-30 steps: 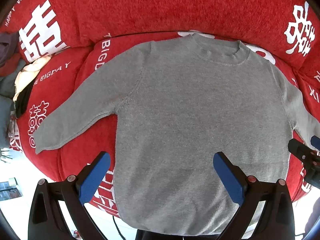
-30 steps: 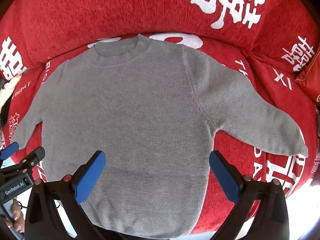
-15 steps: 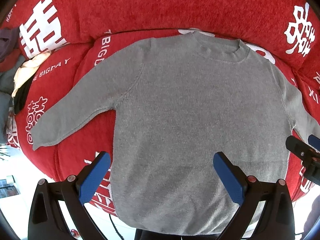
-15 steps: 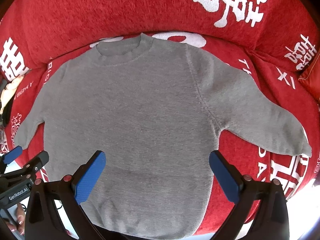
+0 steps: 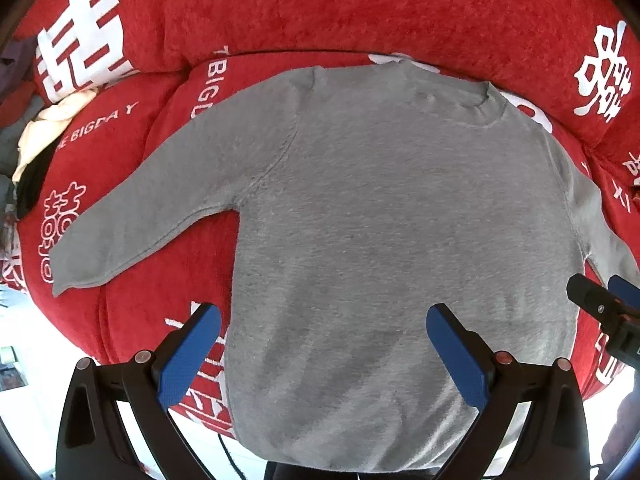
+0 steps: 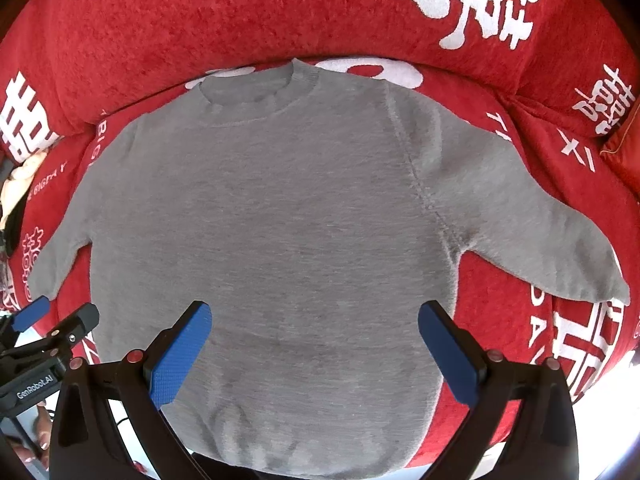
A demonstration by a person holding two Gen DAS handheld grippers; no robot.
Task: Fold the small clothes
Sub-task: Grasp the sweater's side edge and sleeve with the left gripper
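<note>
A small grey sweater lies flat on the red sofa seat, collar toward the backrest, both sleeves spread out; it also shows in the right wrist view. Its hem hangs over the seat's front edge. My left gripper is open and empty, hovering above the sweater's lower left part. My right gripper is open and empty above the lower middle of the body. The left sleeve cuff lies at the left, the right sleeve cuff at the right.
The sofa is red with white lettering, its backrest behind the collar. A pile of other clothes lies at the far left of the seat. The right gripper shows at the right edge of the left wrist view.
Both grippers have shifted slightly; the sweater sits a little more to the right in the left wrist view and a little lower in the right wrist view. Jaws stay open.
</note>
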